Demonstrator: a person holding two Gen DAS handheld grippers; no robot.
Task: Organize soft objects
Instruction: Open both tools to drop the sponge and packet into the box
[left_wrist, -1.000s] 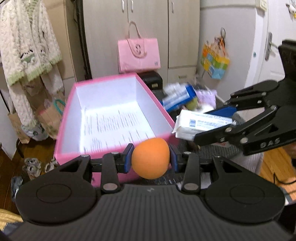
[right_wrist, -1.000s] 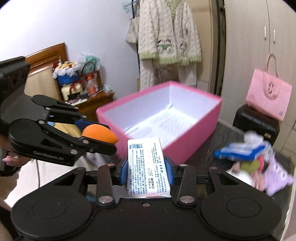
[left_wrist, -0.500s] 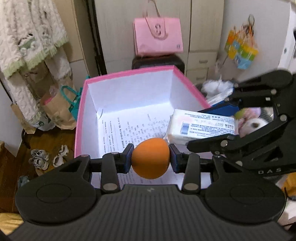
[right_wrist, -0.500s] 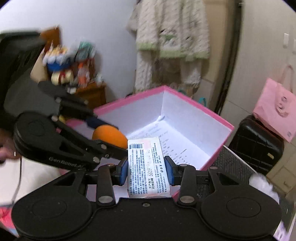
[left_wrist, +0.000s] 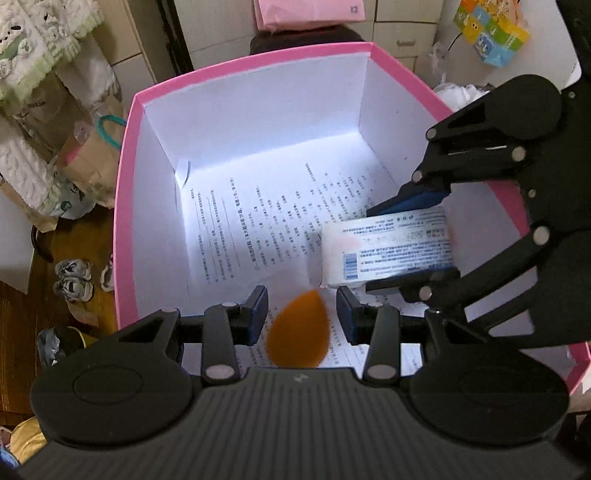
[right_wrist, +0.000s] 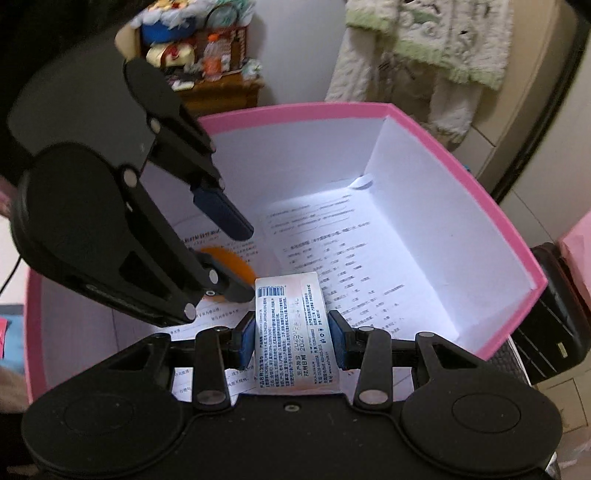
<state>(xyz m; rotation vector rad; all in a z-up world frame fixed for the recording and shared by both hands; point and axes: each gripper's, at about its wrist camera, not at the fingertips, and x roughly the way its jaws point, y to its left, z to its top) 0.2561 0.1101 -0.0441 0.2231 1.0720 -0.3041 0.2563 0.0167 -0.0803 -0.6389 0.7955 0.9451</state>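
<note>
Now, line by line:

Left gripper (left_wrist: 302, 319): its jaws stand spread, with clear gaps on both sides of the orange sponge (left_wrist: 298, 328), which half a second ago sat pinched firmly between them. Blurred and teardrop-shaped, the sponge looks let go and dropping, though I cannot tell whether it has landed.

Right gripper (right_wrist: 291, 334): jaws pinching the white tissue pack (right_wrist: 295, 332) across its width, pads tight on both sides, as they were a second ago.

Pink box (left_wrist: 125, 192): a second ago both grippers hung at its near wall; now both are tipped down over its open top, side by side, the left one's finger nearly touching the tissue pack's end.

Printed sheet (left_wrist: 251, 229): lines the box floor; nothing else lies on it apart from whatever the sponge is doing.

Sponge's place: inside the box, over the near end of the sheet, just beside the tissue pack.

Tissue pack's place: held within the box walls, above the floor, not yet set down.

Meaning for the task: one soft thing looks delivered, and the second seems ready for release beside it.

Risk, as I judge it: the sponge may roll under the pack as that comes down.

White fluffy thing (left_wrist: 461, 90): waits outside the far wall, probably for a later trip.
</note>
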